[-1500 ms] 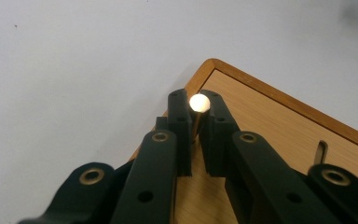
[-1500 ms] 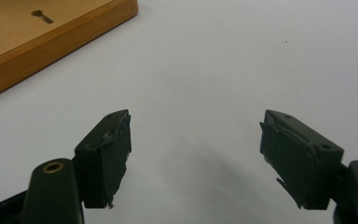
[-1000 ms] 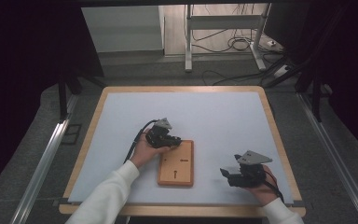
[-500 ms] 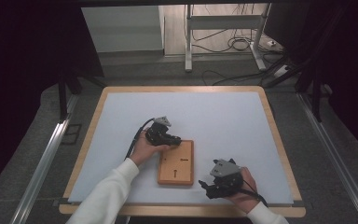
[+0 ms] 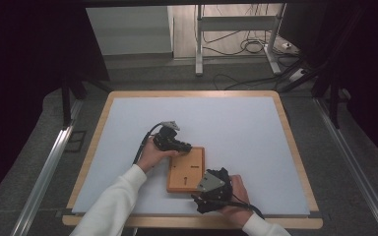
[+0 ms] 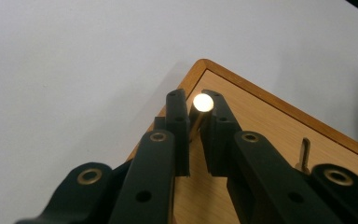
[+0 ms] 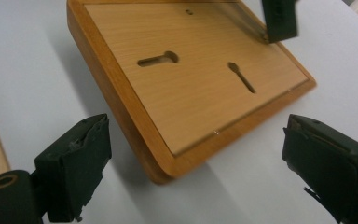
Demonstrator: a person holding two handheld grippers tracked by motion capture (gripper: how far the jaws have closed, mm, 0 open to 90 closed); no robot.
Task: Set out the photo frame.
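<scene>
Right gripper (image 5: pixel 211 192) now nearer wooden board (image 5: pixel 187 169)

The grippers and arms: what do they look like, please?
Both grippers, left and right, are black, each with a grey three-cornered plate on top and a black cable trailing back. The fingers are black, with brass-coloured rivets at their joints; the right fingers carry dark, worn pads. The person wears white sleeves.

My table (image 5: pixel 128 105) has a wooden rim around its white top; beyond it I see cables (image 5: pixel 248 46) on the floor.
</scene>
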